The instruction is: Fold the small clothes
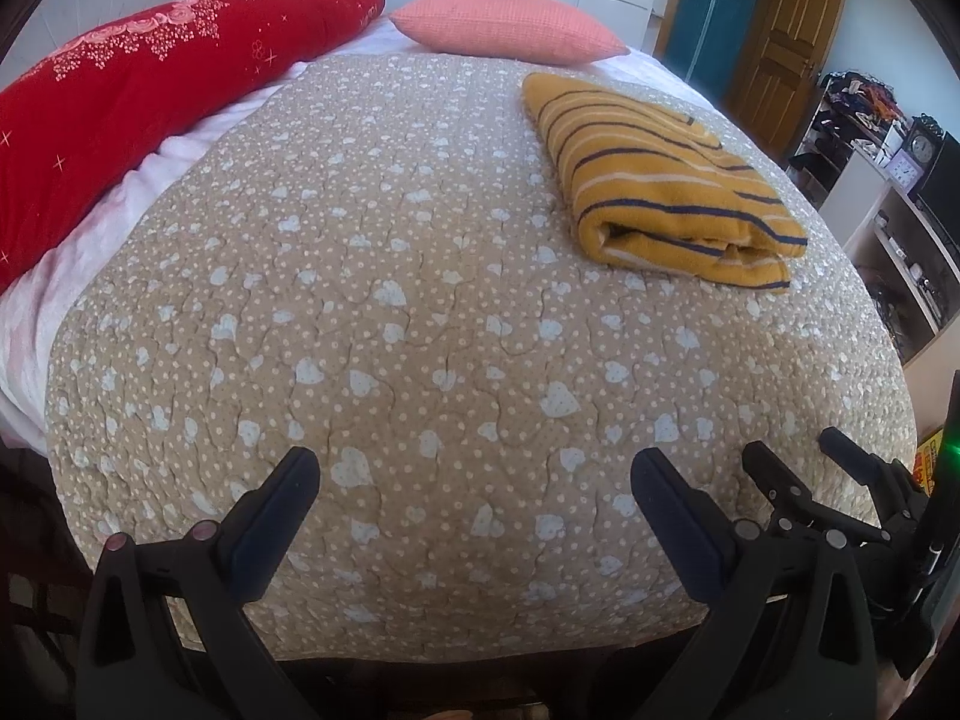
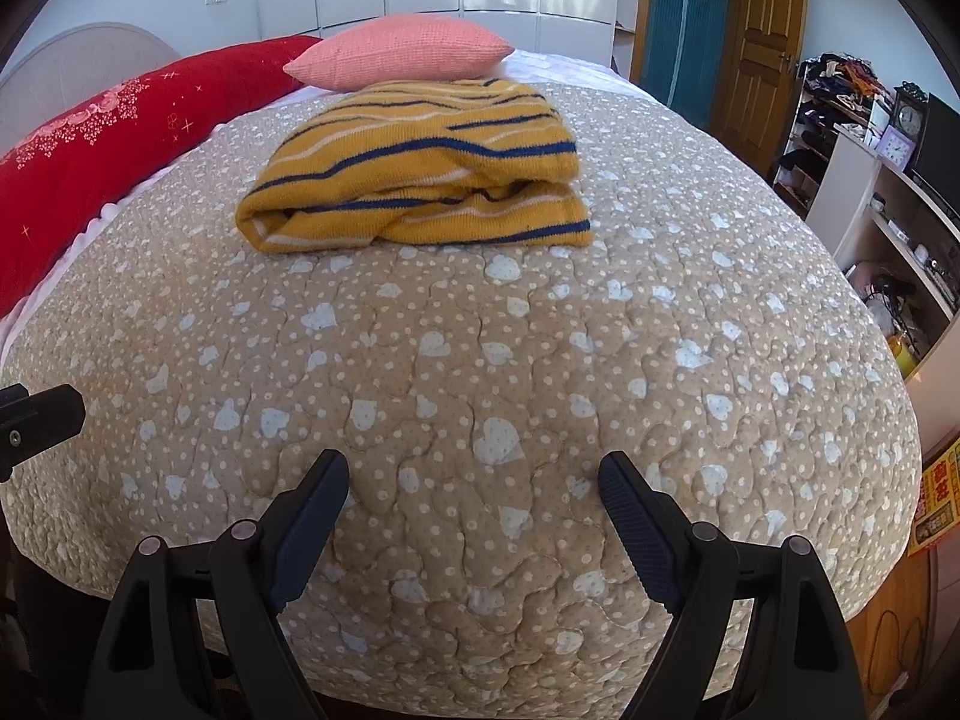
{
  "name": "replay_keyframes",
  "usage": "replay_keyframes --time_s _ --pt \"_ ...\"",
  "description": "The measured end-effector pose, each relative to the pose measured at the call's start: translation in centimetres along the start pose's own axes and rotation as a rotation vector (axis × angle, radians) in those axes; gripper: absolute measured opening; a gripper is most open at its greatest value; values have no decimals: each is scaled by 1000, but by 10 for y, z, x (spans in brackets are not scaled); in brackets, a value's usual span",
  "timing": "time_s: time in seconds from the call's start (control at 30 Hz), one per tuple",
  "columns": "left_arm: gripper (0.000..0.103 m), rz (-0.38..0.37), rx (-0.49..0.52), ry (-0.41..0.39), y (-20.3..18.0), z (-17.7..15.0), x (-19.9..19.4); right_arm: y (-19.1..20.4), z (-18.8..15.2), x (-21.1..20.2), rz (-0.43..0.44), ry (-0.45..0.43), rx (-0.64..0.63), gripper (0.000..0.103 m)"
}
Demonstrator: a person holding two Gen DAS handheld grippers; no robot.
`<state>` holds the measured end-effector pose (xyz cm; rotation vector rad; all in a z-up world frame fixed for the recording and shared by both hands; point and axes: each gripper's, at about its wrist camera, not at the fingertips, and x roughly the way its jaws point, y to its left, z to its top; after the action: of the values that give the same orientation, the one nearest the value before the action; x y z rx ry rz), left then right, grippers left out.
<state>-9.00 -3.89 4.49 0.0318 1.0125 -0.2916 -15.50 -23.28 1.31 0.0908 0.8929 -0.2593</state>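
Observation:
A yellow garment with dark blue and white stripes (image 1: 660,180) lies folded into a thick rectangle on the beige quilt (image 1: 390,300), towards the far right. In the right wrist view the garment (image 2: 420,168) lies straight ahead in the far half of the quilt (image 2: 480,360). My left gripper (image 1: 474,474) is open and empty over the quilt's near edge. My right gripper (image 2: 474,480) is open and empty, also near the front edge; it shows in the left wrist view (image 1: 798,456) at the lower right. One finger of the left gripper (image 2: 42,414) shows at the left edge of the right wrist view.
A red pillow (image 1: 120,96) and a pink pillow (image 1: 510,24) lie at the head of the bed. White shelves with clocks and clutter (image 1: 900,180) stand to the right. A wooden door (image 1: 786,42) is at the back right.

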Motion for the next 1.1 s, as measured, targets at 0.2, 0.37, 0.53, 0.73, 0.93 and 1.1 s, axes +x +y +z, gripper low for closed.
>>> replay_keyframes --time_s 0.2,0.37,0.53,0.73,0.93,1.1 --pt "103 -16 -7 23 3 -3 11 3 -2 2 -12 -15 -15 93" --pt "103 -50 19 2 2 4 11 1 -1 -1 0 -42 -15 93" --pt "103 -51 45 -33 -2 20 24 -6 6 -5 -29 -60 -5 93" --pt "103 12 134 -4 -13 8 51 -6 4 2 -41 -36 -2 93" --pt "103 14 168 -27 -13 1 53 -2 6 7 -30 -35 1 93" --pt "103 -95 205 -14 -7 5 35 -6 15 4 0 -40 -5 93"
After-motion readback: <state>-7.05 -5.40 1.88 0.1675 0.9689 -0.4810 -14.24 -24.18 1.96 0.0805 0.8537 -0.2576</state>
